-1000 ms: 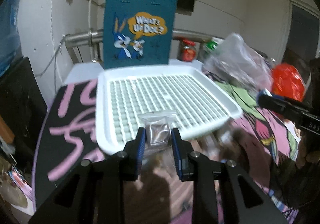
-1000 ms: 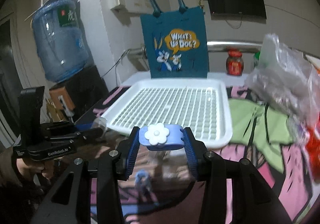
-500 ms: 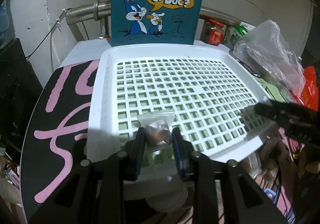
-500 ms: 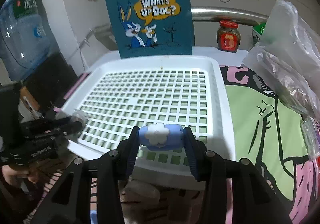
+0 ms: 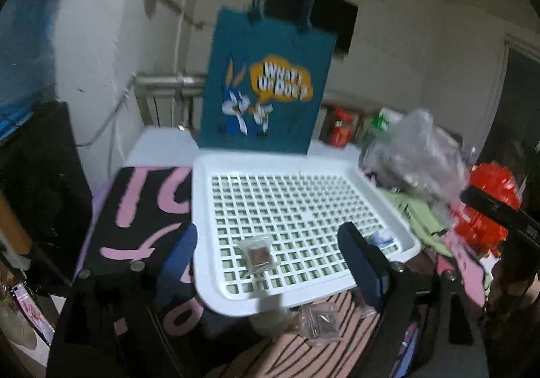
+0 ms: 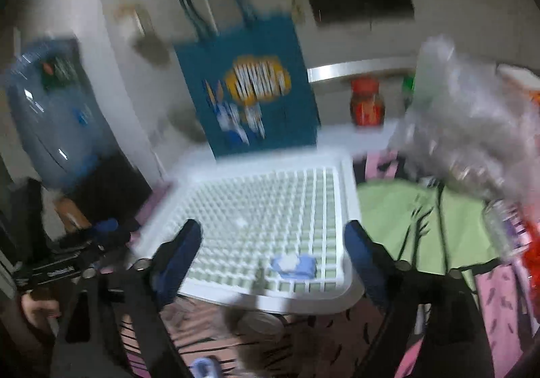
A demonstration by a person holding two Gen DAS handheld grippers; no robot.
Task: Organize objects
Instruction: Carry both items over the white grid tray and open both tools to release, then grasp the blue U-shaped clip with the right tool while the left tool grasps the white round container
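A white grid tray lies on the patterned cloth. A small clear packet with brown contents rests on the tray's near grid, free of the pads. My left gripper hangs just above and behind it, its jaws opening wide apart. In the right wrist view a blue clip with a white flower lies in the tray's near right corner. My right gripper stands over it, jaws opening, touching nothing. The clip also shows in the left wrist view. Both views are blurred.
A teal cartoon tote bag stands behind the tray. A crumpled clear plastic bag and a red thing lie to the right. Another clear packet lies before the tray. A red-lidded jar and a water bottle stand beyond.
Both grippers carried their items over the tray, let them go and drew back. The packet and the blue clip now lie in the tray, and both jaws have spread wide.
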